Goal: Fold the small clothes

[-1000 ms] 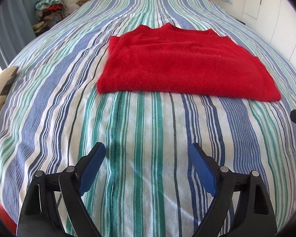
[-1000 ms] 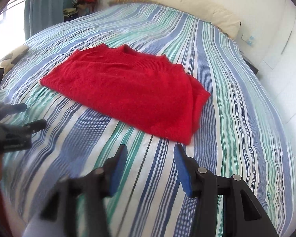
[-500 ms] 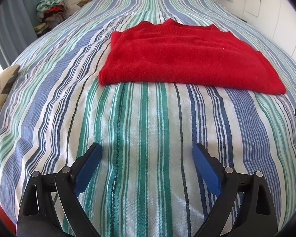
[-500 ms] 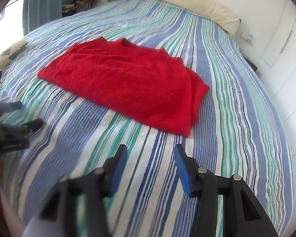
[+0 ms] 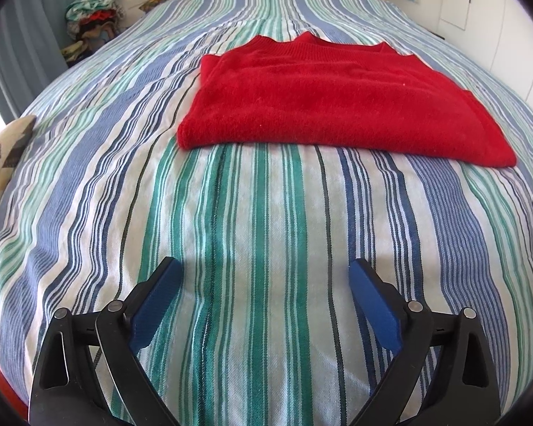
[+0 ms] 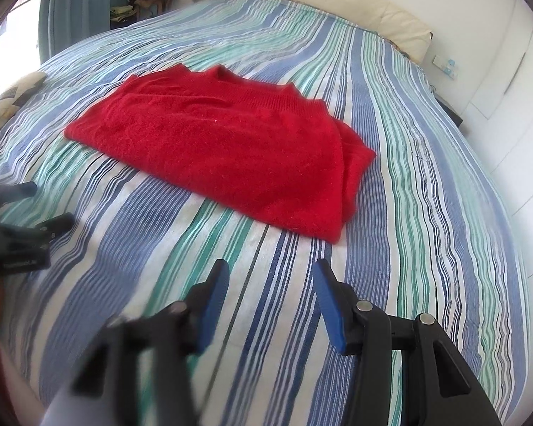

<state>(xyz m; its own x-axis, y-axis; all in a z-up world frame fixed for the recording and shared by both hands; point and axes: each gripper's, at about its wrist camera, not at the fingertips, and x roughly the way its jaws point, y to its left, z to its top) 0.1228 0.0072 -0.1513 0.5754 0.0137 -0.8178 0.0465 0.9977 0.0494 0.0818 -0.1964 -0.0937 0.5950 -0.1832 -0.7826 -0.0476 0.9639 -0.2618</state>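
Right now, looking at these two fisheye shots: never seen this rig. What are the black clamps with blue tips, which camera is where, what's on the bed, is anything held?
No robot here: a person holds a two-finger clamp in each hand, with a camera on each looking along its fingers. One picture is from the left gripper, the other from the right gripper. Both stand open above the striped bedspread and hold nothing. A red sweater, already folded flat, lies ahead of them, untouched. The dark shape at the left edge of the right view is the left gripper seen from the side. A pillow lies at the head of the bed and a pile of clothes beside it.
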